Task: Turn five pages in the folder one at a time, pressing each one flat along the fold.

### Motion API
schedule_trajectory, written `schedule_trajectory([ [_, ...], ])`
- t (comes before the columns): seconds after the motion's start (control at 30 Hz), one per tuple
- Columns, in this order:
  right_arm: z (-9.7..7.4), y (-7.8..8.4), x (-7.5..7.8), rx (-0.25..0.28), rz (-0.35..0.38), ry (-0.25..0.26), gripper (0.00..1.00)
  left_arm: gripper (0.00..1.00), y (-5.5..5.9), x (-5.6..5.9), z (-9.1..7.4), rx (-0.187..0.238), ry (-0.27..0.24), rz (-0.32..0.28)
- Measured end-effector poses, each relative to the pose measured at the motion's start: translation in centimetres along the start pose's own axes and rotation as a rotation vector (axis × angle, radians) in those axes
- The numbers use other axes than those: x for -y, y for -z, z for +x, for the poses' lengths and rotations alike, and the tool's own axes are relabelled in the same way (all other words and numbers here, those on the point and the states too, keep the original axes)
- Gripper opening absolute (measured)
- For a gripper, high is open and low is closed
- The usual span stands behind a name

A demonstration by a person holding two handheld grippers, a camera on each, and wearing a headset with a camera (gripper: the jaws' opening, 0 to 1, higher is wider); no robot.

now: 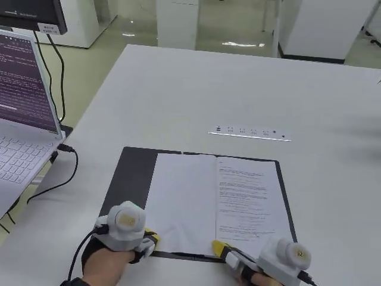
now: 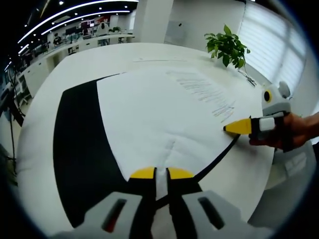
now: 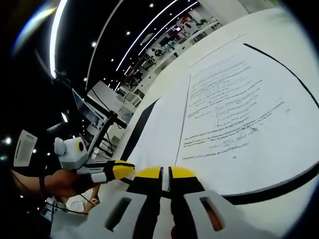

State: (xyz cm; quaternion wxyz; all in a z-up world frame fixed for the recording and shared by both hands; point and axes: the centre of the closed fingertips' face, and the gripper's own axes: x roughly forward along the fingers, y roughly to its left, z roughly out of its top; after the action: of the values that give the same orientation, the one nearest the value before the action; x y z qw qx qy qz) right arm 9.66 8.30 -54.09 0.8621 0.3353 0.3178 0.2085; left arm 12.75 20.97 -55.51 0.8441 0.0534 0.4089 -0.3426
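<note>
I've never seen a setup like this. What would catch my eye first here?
Probably the folder, lying open in the middle of the white table: black cover, a blank sheet on one side, a printed page on the other. Next come the yellow tips at its near edge, the left gripper and the right gripper, both with jaws together. A laptop with a purple screen sits at the table's left edge.

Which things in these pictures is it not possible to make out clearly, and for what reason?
Printed text on the right page: too small in the head view, blurred in the right gripper view.
Whether the left gripper pinches the blank page: its own jaws hide the edge in the left gripper view.
Laptop: cut off by the head view's left edge.
Markings on the table strip: too small, head view.
</note>
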Motion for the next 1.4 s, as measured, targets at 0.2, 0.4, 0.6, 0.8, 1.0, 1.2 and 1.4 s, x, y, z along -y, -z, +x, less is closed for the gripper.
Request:
schedule_trajectory([
  [0.2, -1.2, -0.2, 0.0, 0.015, -0.020, 0.018, 0.12, 0.14, 0.3, 0.6, -0.6, -0.015, -0.007, -0.002],
  [0.4, -2.3, -0.9, 0.4, 0.021, -0.045, 0.038, 0.21, 0.23, 0.0, 0.6, -1.7, -0.004, -0.036, -0.018],
  [0.6, -3.2, -2.1, 0.7, 0.034, -0.083, 0.061, 0.29, 0.29, -1.1, 1.3, -2.9, 0.046, -0.024, -0.046],
  [0.8, -4.6, -3.8, 0.8, 0.065, -0.110, 0.079, 0.33, 0.35, -1.6, 1.6, -4.3, 0.074, -0.035, -0.062],
  [1.0, -6.2, -5.3, 0.9, 0.109, -0.131, 0.090, 0.35, 0.39, -2.0, 1.6, -5.6, 0.097, -0.045, -0.071],
  [1.2, -7.4, -5.3, 0.9, 0.120, -0.145, 0.094, 0.37, 0.42, -2.3, 1.6, -6.7, 0.103, -0.052, -0.070],
  [1.4, -8.3, -5.5, 0.7, 0.121, -0.181, 0.096, 0.41, 0.45, -3.4, 1.1, -8.3, 0.144, -0.073, -0.073],
])
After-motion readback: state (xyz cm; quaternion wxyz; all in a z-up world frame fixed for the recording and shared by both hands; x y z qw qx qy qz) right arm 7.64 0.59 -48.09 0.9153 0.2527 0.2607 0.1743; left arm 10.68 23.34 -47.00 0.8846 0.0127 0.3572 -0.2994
